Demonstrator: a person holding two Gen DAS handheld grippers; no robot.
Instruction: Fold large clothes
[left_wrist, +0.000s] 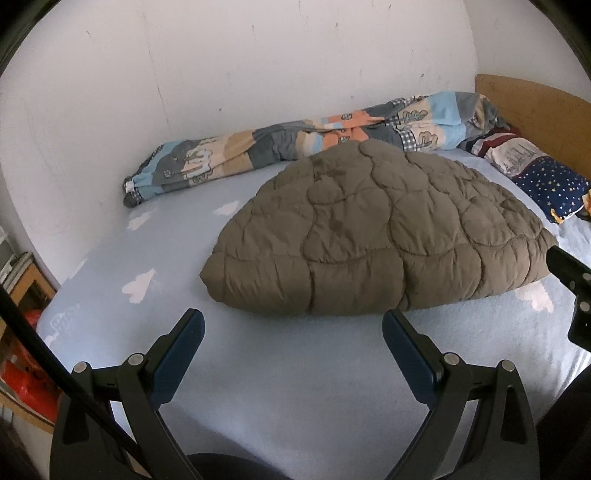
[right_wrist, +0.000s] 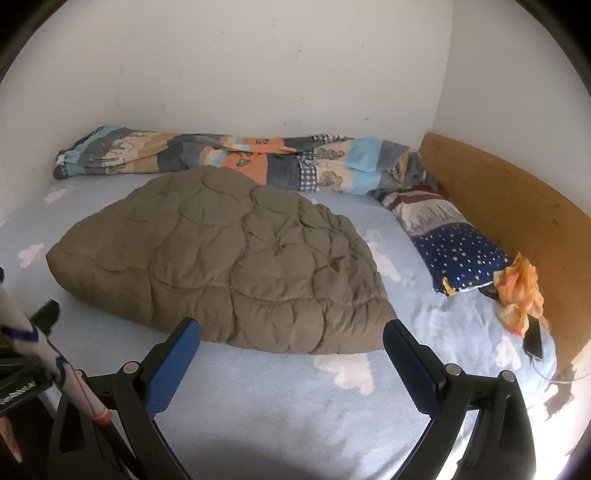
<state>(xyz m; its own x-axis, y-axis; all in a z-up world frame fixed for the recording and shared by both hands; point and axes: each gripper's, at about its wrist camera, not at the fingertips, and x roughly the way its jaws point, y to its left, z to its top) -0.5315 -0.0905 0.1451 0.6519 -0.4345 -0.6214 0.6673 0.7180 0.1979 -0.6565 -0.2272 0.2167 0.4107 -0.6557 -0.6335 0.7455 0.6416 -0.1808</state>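
A white-walled corner holds the bed, its pale blue cloud-print sheet carrying everything, with a wooden headboard off to my right. In the middle of it lies the brown quilted coat, bunched into a puffy, roughly triangular mound with its thick near edge facing me; I judge it is partly folded at best, so the step in hand is taking hold for a fold. My left hand-held gripper hovers just short of that near edge, jaws spread wide and empty, and my right hand-held gripper is likewise released and empty, near the edge's right end. A patterned blanket lies rolled along the wall behind, a starry pillow to the right. Next I'd have to reach forward, pinch both near corners and lift together
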